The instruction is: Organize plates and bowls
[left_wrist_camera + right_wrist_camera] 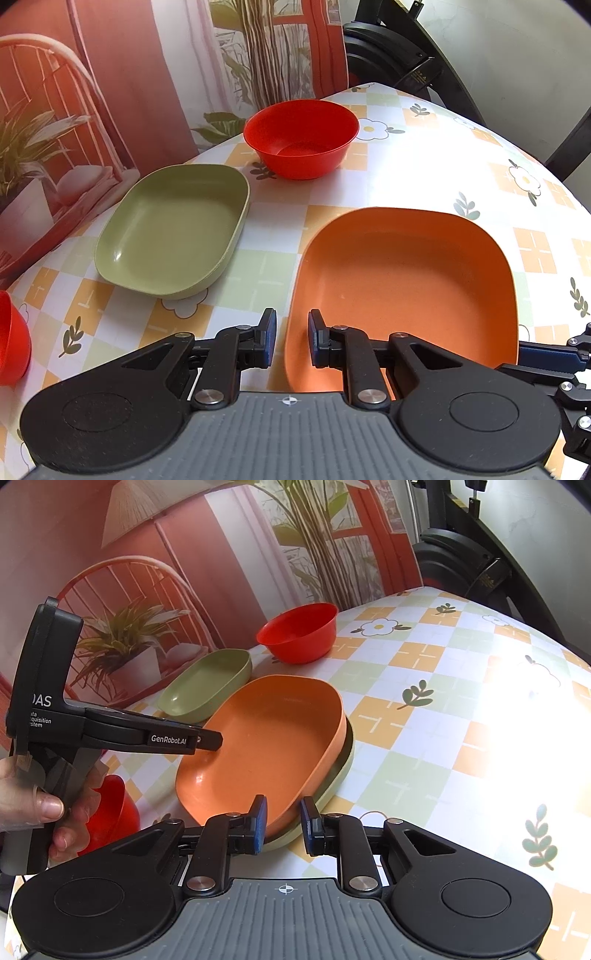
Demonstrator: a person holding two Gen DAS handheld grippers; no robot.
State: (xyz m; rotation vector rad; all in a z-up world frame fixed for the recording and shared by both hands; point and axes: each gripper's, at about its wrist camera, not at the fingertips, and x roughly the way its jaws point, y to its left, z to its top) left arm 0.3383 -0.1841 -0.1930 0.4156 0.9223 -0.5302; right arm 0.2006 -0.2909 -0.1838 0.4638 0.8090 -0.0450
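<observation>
An orange plate [406, 280] [266, 738] rests tilted on a pale green plate [343, 771] whose rim shows beneath its right side. My left gripper [291, 339] straddles the orange plate's left rim, with a sliver of tablecloth between pad and rim. From the side, the right wrist view shows that left gripper [210, 740] level at the rim. My right gripper [283, 823] is shut on the plate's near rim, one finger inside the plate and one outside. A second green plate [173, 232] [207, 683] and a red bowl [301, 140] [299, 631] lie farther back.
Another red bowl [11, 339] [114, 812] sits at the near left, partly behind a person's hand [48, 808]. The checked flowery tablecloth [443, 738] stretches bare to the right. A printed backdrop [129, 74] stands behind the table, with black equipment [406, 55] at the back right.
</observation>
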